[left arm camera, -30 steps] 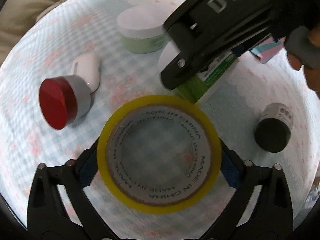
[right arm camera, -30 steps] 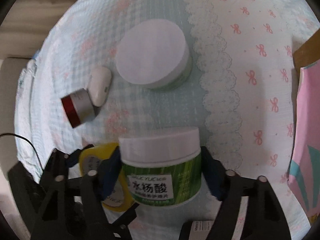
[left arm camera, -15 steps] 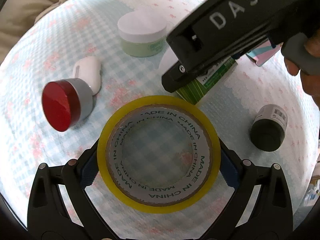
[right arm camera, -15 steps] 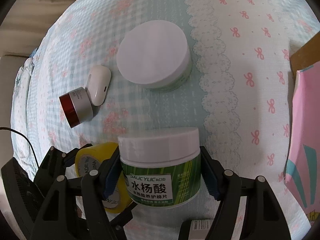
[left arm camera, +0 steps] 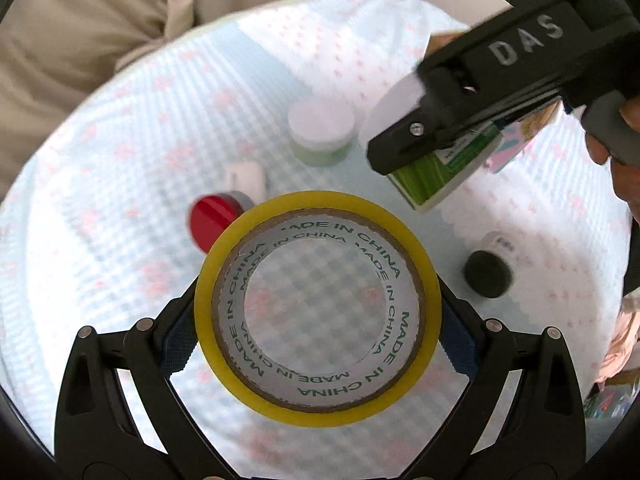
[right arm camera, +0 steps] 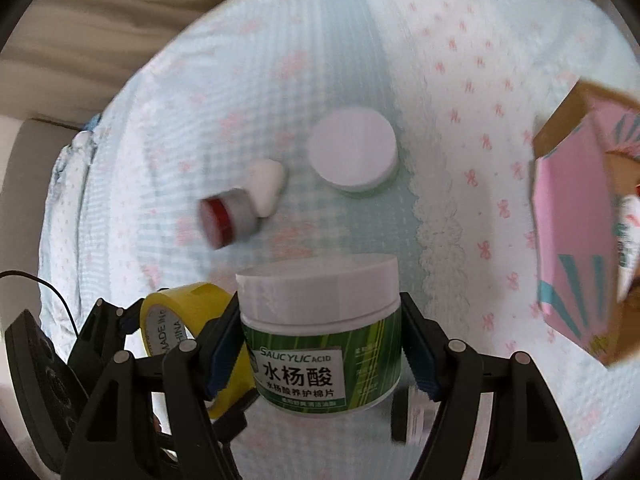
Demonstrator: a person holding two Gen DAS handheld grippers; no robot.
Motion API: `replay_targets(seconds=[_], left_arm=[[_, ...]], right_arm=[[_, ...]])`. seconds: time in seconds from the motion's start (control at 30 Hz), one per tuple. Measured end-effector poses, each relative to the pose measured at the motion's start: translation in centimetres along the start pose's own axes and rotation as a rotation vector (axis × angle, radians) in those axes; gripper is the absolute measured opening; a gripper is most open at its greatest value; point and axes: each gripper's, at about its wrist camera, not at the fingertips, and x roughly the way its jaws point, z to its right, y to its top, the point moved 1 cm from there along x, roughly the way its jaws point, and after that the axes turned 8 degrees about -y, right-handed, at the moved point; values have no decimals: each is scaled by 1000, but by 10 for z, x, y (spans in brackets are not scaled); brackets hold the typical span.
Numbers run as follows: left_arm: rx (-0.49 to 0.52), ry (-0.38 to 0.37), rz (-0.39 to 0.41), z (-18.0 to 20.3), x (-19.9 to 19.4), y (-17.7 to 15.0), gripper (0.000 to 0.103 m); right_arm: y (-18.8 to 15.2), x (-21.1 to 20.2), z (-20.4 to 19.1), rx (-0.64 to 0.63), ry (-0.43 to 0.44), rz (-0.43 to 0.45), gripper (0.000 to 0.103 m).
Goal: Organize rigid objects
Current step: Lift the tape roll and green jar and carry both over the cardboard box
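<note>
My left gripper (left arm camera: 318, 334) is shut on a yellow tape roll (left arm camera: 224, 264), held above the cloth; the roll also shows in the right wrist view (right arm camera: 168, 320). My right gripper (right arm camera: 322, 344) is shut on a green jar with a white lid (right arm camera: 320, 328), held in the air; the jar shows in the left wrist view (left arm camera: 436, 176) at upper right. On the cloth below lie a pale green jar with a white lid (right arm camera: 352, 156), a white case (right arm camera: 266, 188), a red-capped silver container (right arm camera: 228, 222) and a black-capped bottle (left arm camera: 488, 274).
A round table with a blue and pink patterned cloth (right arm camera: 460, 80) carries everything. A pink box with teal stripes (right arm camera: 576, 264) stands at the right edge. Beige fabric (left arm camera: 80, 40) lies beyond the table's far left.
Both grippers have risen with their loads. The objects on the cloth look smaller and farther away, and the pink box has come further into the right wrist view.
</note>
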Motion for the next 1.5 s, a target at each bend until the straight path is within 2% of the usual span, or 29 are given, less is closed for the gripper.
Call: replay_targets(seconds=[0.2, 0.4, 0.6, 0.73, 0.87, 1.1, 1.27, 1.5], left_arm=[[12, 6, 45, 15, -69, 20, 98], [36, 6, 111, 39, -129, 54, 98], [33, -8, 166, 75, -160, 90, 98], [10, -13, 188, 107, -167, 112, 98], [-35, -19, 203, 142, -162, 135, 98], [-105, -21, 194, 199, -120, 183, 98], [-150, -13, 161, 221, -80, 211, 98], [-230, 4, 73, 229, -13, 236, 98]], right_arm=[[-18, -82, -14, 16, 29, 59, 68], [-31, -154, -14, -1, 23, 128, 68], [-41, -207, 23, 46, 41, 184, 68], [-46, -239, 65, 74, 31, 219, 68], [-46, -261, 115, 76, 22, 232, 68], [-38, -280, 204, 28, -22, 224, 68], [-23, -268, 260, -34, -68, 185, 68], [8, -230, 319, -137, -103, 114, 68]])
